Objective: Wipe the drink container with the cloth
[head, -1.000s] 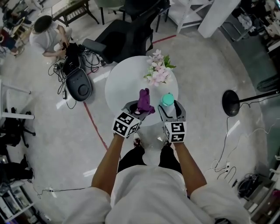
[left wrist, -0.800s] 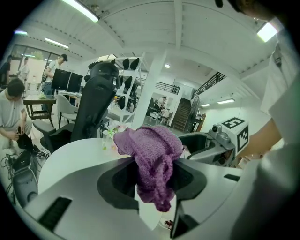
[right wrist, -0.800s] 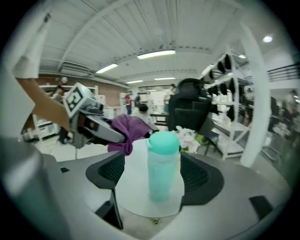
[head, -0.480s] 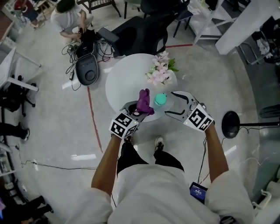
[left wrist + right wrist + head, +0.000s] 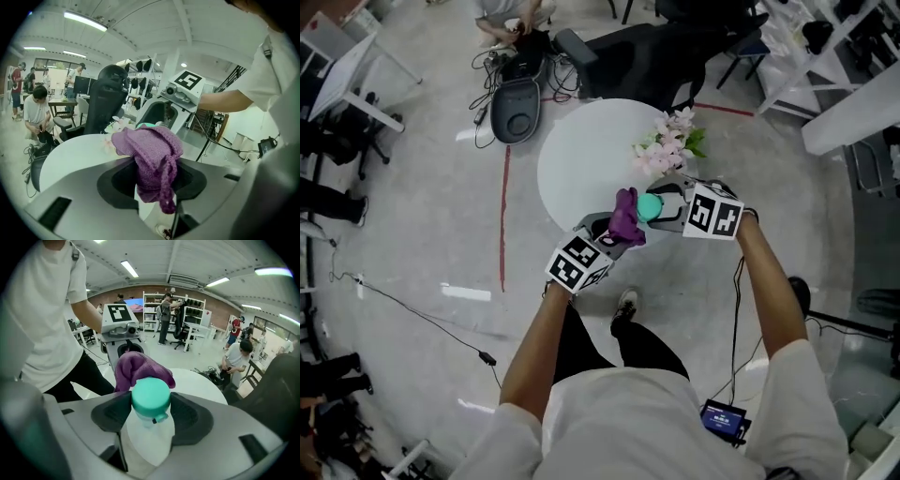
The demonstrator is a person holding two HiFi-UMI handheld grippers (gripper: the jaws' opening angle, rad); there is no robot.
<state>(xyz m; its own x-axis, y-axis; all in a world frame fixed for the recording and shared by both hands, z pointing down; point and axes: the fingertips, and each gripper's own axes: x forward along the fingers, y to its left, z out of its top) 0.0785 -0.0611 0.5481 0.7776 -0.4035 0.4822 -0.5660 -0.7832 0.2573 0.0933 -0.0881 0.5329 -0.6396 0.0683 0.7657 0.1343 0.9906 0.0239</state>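
Head view is all I've got for the bottom of the drink container [image 5: 149,441] from out here, and it's no help. My right gripper [image 5: 662,208] and the purple cloth [image 5: 626,216] cover everything under the teal cap [image 5: 649,206]. So I can't tell if it's resting on the white round table [image 5: 572,159] or lifted off the near edge. Anyone read it better?

Reply: Nope, same here. Right gripper view at least settles the grip. Your jaws have just been closing and they're clamped on the pale body right below the cap, with the base cut off by the frame. How's the left gripper [image 5: 154,179]?

Me: Left gripper view shows its jaws pinched tight on the cloth, a bunch sticking up and a strand hanging down. The cloth sits right up against the cap. Touching or not, I can't say. It also blocks nearly all of the container from that side.

Reply: Any label on it?

Me: None I can read. The only print I can make out is the black-and-white squares on the marker cubes [image 5: 713,212]. Pink flowers [image 5: 667,150] stand on the table just behind the container.
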